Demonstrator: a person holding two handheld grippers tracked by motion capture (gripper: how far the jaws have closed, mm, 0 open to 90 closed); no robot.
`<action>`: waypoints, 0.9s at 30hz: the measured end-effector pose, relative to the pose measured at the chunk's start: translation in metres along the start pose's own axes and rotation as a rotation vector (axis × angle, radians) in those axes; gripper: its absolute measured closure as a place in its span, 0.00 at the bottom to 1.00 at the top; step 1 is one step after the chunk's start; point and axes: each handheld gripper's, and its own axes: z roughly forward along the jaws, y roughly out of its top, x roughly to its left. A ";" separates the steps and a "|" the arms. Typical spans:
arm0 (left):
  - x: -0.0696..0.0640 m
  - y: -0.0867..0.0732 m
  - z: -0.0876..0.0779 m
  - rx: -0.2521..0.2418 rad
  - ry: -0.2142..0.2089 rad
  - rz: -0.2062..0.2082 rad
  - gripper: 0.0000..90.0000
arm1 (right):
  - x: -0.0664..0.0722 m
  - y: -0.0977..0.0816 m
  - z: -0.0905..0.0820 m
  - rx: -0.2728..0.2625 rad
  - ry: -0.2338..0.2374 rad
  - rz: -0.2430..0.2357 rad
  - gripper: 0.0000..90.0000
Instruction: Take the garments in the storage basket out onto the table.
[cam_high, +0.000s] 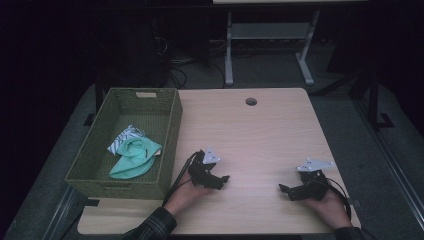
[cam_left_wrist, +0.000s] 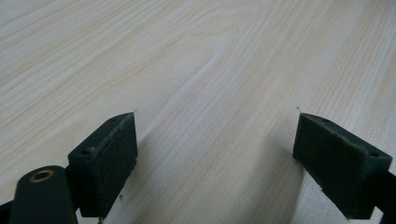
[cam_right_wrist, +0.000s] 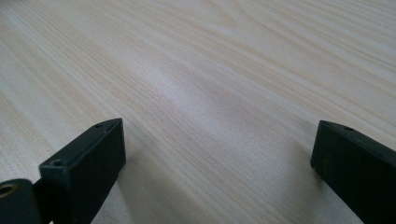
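Note:
My left gripper (cam_high: 224, 179) rests low on the light wooden table (cam_high: 260, 130) near its front edge, jaws pointing right toward the middle. In the left gripper view my left gripper (cam_left_wrist: 215, 140) stands open, only bare wood between its pads. My right gripper (cam_high: 283, 189) lies near the front right of the table, jaws pointing left. In the right gripper view my right gripper (cam_right_wrist: 217, 149) is open too, and nothing sits between its jaws.
A green woven basket (cam_high: 167, 135) stands at the table's left side with a mint-green cloth (cam_high: 134, 157) and a striped cloth (cam_high: 123, 138) inside. A round cable hole (cam_high: 251, 101) sits near the table's far edge. Beyond it stands another table's grey frame (cam_high: 229, 50).

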 end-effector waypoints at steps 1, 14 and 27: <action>0.000 0.000 0.000 0.000 0.000 0.001 0.15 | 0.000 0.000 0.000 0.000 0.000 0.000 0.03; 0.001 0.002 -0.006 0.065 -0.002 -0.001 0.14 | -0.001 0.001 0.000 0.001 0.003 -0.007 0.03; 0.002 0.003 -0.015 0.077 -0.017 0.015 0.15 | -0.001 0.001 0.000 0.002 0.003 -0.008 0.03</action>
